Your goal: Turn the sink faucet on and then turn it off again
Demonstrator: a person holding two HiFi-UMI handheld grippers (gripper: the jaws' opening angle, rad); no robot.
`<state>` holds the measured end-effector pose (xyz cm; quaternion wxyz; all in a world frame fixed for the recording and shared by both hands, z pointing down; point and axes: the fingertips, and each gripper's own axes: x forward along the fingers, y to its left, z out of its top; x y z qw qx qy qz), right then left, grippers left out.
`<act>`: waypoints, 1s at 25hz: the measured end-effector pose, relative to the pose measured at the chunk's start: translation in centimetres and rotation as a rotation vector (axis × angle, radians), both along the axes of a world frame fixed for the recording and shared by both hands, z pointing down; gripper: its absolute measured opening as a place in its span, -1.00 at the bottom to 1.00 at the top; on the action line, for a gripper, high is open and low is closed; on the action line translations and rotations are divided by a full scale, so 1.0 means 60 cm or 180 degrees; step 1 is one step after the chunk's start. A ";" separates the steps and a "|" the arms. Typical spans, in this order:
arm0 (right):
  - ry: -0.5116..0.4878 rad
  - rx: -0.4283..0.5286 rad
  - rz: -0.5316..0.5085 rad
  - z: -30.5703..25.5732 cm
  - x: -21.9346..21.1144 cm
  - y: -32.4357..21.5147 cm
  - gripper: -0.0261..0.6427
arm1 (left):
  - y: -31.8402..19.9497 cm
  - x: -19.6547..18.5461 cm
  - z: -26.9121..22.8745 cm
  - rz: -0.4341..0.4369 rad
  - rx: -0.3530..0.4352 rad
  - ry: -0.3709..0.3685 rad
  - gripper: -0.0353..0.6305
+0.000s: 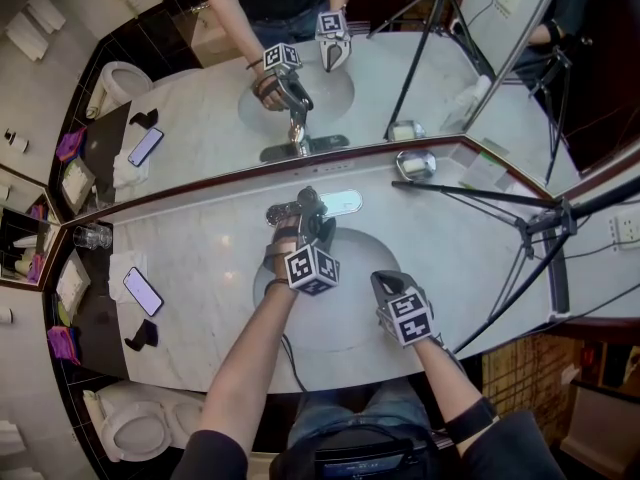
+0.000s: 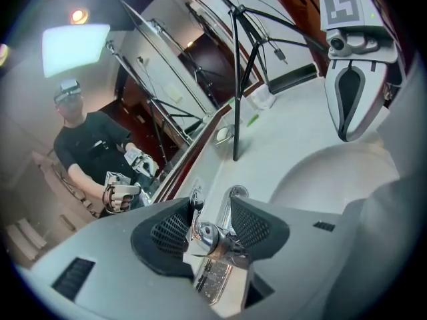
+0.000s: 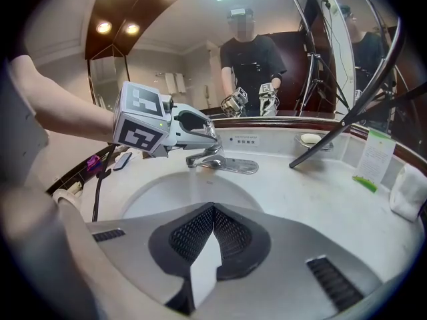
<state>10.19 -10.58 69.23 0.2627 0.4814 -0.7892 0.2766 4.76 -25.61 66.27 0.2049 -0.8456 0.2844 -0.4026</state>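
Left tool (image 2: 212, 207), centre of the head view: narrowed onto the shiny chrome faucet lever (image 2: 208, 235), black mesh pads (image 2: 170, 235) against both sides of its knob. Lever at the mirror edge of the pale marble bench (image 1: 450, 258), behind the white oval basin (image 3: 193, 192). Right tool (image 3: 213, 209), lower right: pinched fully together, empty, over the basin's right edge.

Chrome faucet (image 3: 223, 163), pale marbled counter (image 1: 200, 243), white basin (image 3: 180, 195)

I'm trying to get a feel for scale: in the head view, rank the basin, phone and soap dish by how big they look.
1. Basin, clearly largest.
2. Phone and soap dish: about alike, too close to rank.
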 end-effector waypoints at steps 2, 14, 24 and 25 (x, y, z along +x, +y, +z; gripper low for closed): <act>0.0001 0.0004 0.0005 0.001 0.001 -0.001 -0.87 | 0.001 0.000 0.002 0.0010 0.0010 -0.0015 -0.37; 0.0018 0.0040 0.0083 -0.007 0.011 -0.033 -0.87 | 0.010 0.002 0.011 0.0193 0.0178 -0.0239 -0.40; 0.0018 0.0026 0.0079 -0.003 0.010 -0.031 -0.87 | 0.050 0.013 0.049 0.0347 0.0237 -0.0451 -0.35; 0.0017 0.0027 0.0077 -0.002 0.010 -0.031 -0.87 | 0.048 0.012 0.048 0.0339 0.0246 -0.0453 -0.36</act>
